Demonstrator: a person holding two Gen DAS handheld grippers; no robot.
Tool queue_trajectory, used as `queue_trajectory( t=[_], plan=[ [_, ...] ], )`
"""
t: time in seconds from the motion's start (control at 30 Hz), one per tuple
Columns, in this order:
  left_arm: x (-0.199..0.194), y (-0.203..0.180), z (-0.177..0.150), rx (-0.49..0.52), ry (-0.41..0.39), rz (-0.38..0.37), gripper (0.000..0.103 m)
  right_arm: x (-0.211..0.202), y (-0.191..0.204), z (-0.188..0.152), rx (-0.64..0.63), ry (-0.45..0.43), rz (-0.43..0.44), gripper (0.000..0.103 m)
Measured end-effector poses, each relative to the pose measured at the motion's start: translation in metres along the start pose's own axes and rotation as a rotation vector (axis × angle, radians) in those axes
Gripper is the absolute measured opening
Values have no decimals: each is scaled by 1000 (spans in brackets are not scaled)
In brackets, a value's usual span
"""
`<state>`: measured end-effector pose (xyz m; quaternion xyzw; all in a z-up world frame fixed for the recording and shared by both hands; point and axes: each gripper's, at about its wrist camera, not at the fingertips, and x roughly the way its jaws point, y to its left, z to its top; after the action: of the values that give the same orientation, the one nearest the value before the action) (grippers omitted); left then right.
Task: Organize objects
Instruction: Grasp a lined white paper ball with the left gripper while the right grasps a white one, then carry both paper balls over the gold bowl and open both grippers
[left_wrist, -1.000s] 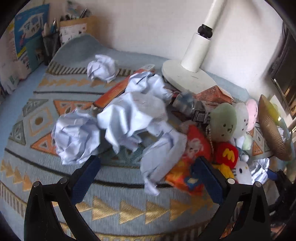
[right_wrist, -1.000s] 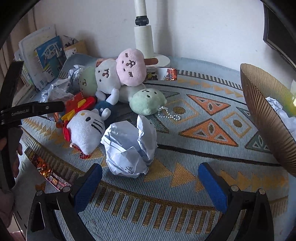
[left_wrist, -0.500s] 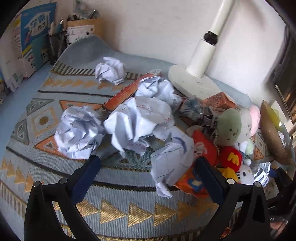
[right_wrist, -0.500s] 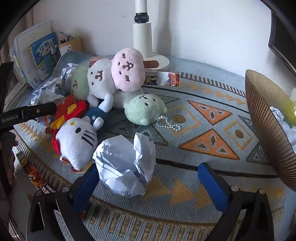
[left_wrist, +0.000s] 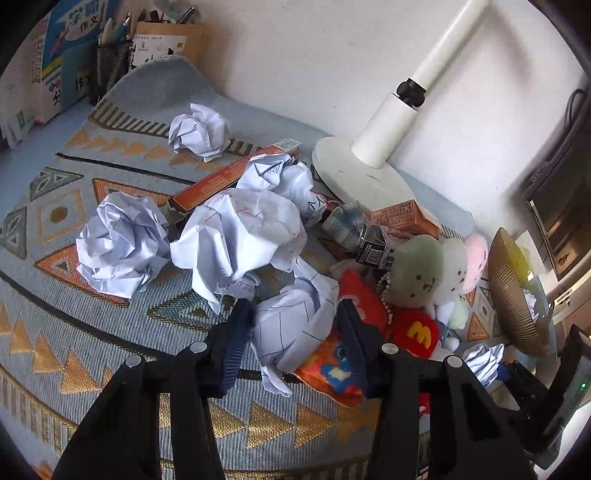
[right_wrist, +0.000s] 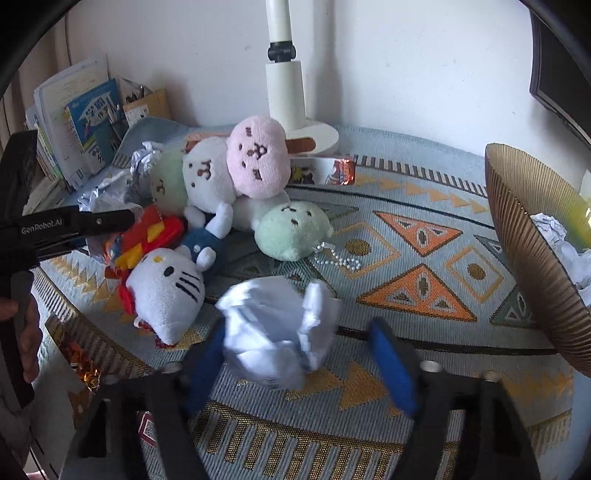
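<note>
Both grippers have just been closing, each around a ball of crumpled paper. A second ago their jaws stood wide; now the left gripper has its pads pressed against the two sides of a crumpled sheet lying on the patterned cloth, close to the near edge and just beside an orange packet. The right gripper has narrowed too, but its right pad stands clear of the paper ball between the jaws, and the left pad is too blurred to judge, so that grip does not look finished.

As for progress, my reading is that the tidying is at an early stage. A ribbed gold bowl at the right edge of the cloth holds a few paper wads, so some rubbish seems already sorted. Much is left: three more paper balls sit in the middle and toward the far edge, snack boxes and wrappers lie around the lamp base, and a heap of soft toys is still piled together. Both papers in hand still rest on the cloth and have yet to be lifted and carried off, probably to the bowl.
</note>
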<state>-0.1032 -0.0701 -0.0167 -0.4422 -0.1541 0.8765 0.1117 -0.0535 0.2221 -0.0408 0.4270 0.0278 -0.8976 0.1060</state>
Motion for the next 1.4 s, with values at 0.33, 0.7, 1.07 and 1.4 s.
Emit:
queue_trajectory(
  t=[0.33, 0.7, 1.07, 1.4],
  plan=[
    [-33, -11, -10, 73, -112, 63, 40, -26, -6, -3, 33, -139, 108, 50],
    [-59, -37, -5, 136, -170, 43, 40, -34, -26, -6, 140, -189, 211, 50],
    [-59, -93, 1, 244, -173, -38, 40, -71, -53, 8, 183, -272, 200, 50],
    [-44, -202, 22, 435, -216, -183, 40, -121, -144, 47, 261, -395, 5, 50]
  ],
)
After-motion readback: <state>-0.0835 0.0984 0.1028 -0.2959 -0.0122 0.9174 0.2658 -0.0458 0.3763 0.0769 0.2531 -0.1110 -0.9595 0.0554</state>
